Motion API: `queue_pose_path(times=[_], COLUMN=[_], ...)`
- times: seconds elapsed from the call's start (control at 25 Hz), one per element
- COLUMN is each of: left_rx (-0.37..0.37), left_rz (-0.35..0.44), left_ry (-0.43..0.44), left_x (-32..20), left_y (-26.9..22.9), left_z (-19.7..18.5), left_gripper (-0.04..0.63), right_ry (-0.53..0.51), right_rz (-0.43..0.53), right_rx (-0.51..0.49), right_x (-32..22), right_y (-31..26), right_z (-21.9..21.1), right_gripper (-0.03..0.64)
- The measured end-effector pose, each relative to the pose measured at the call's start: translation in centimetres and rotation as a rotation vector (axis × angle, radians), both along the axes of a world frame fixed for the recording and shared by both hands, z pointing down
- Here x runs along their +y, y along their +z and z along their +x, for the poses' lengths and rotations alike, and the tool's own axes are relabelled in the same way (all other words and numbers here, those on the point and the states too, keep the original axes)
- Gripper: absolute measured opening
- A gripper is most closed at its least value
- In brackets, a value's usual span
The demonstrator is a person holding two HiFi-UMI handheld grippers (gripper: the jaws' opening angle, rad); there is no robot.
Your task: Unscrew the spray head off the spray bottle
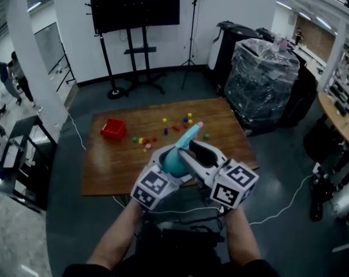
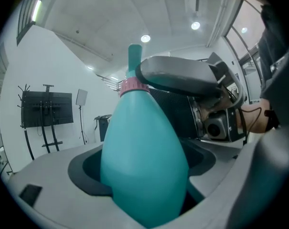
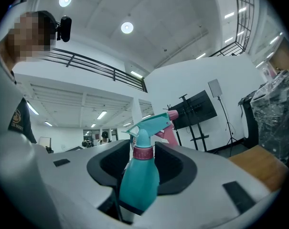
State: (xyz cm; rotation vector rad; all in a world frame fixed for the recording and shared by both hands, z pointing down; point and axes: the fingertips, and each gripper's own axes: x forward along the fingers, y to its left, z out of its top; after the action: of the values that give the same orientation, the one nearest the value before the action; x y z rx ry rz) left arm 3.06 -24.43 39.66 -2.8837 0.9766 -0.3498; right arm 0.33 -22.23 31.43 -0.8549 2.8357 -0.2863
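I'm partway through the unscrewing, at a pause between twists. My left gripper (image 2: 145, 199) is clamped on the fat teal body of the spray bottle (image 2: 144, 161) and holds it up in front of me, well above the tabletop (image 1: 113, 163). The spray head (image 3: 151, 122) points away from me.

My right gripper (image 3: 143, 168) meets the bottle from the other side. Its jaws stand wide apart, one on either side of the pink collar (image 3: 143, 152) just under the spray head. As far as I can see neither pad presses on the collar, so that gripper has hold of nothing.

The spray head sits on the bottle with the collar down against the neck, so I judge it is not off yet. Next, I'd say the right gripper has to close squarely on the collar, not on the trigger, and turn it loose. Meanwhile the left one must hold the body firm against the twist, because that smooth, rounded body could slip round in the grip.
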Motion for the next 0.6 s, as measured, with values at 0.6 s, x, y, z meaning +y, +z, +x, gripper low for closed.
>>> queue_pose_path(times=[0.6], left_rx=[-0.023], left_rz=[-0.001], left_ry=[0.068], left_x=[1.8], left_y=[0.0], left_z=[0.8], left_gripper=[0.436], right_ry=[-0.069], right_rz=[0.066], right_rx=[0.061], right_x=[1.3], right_y=[0.1], right_z=[0.4], right_gripper=[0.133])
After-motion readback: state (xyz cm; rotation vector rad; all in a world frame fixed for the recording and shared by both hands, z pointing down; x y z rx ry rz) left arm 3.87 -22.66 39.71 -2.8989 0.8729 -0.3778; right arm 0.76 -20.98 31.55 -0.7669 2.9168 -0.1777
